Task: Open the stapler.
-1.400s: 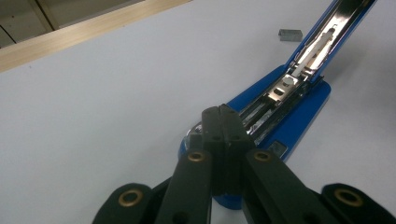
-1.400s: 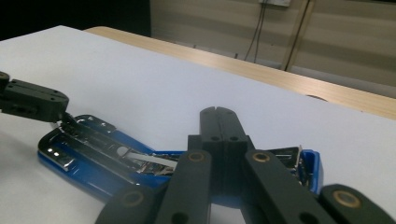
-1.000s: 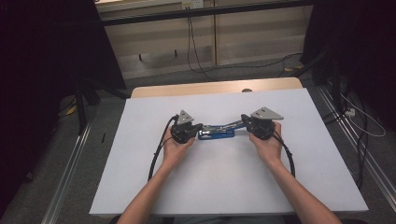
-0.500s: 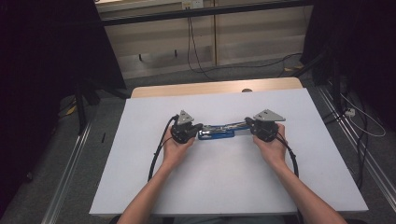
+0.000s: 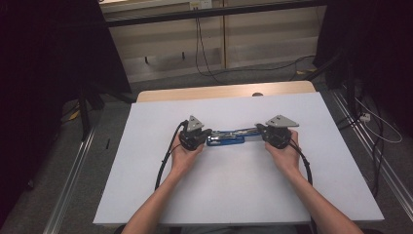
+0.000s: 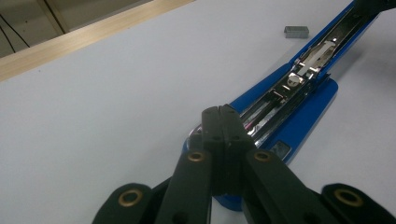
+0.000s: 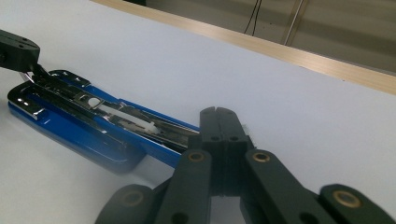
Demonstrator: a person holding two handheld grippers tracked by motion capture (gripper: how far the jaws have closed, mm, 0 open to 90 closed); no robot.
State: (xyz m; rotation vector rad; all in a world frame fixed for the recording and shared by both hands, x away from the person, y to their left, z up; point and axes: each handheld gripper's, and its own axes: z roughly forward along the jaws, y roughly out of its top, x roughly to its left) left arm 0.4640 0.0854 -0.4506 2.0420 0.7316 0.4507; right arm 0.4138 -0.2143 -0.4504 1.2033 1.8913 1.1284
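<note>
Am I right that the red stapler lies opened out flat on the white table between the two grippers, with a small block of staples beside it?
Not quite: the stapler is blue, not red, as the left gripper view shows. It does lie opened out on the white table between both grippers, with the block of staples beside it.

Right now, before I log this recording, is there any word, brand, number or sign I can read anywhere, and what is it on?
No readable text anywhere.
Opened blue stapler with a chrome staple channel: a small grey square patch on its blue base near the jaws of the left hand-held gripper, too blurred to read.
Small grey strip of staples on the white tabletop: no marking.
Right hand-held gripper: no lettering.
</note>
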